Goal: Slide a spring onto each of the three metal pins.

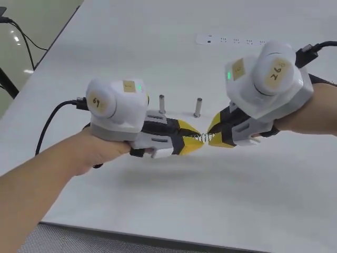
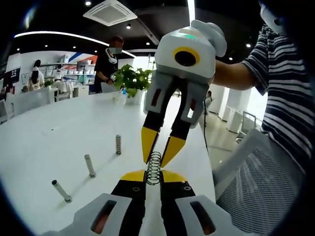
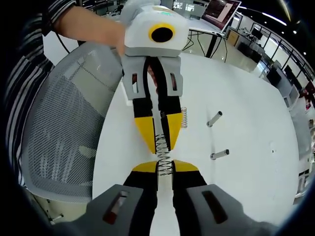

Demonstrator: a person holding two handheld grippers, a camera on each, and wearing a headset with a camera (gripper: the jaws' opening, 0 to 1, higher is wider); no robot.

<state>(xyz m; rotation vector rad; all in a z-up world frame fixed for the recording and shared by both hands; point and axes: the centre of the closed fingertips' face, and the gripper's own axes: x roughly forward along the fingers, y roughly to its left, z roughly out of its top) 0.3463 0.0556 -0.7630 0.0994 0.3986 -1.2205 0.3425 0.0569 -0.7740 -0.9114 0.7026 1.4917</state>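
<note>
- Left gripper point(image 1: 196, 140) and right gripper point(image 1: 212, 138) meet tip to tip, each pinching one end of the spring point(image 1: 204, 138); the jaws hide its ends.
- Three pins point(image 2: 89, 165) stand at 9 o'clock from it, the farthest wearing a small coil point(image 2: 118, 144).

The left gripper point(image 1: 196, 141) and right gripper point(image 1: 212, 135) are held level above the bench point(image 1: 158, 205), pointing at each other tip to tip. Each one's yellow fingers point(image 2: 172, 147) are closed on one end of the same spring point(image 1: 204, 138). The bare left forearm point(image 1: 37, 179) reaches in over the bench's near edge.
</note>
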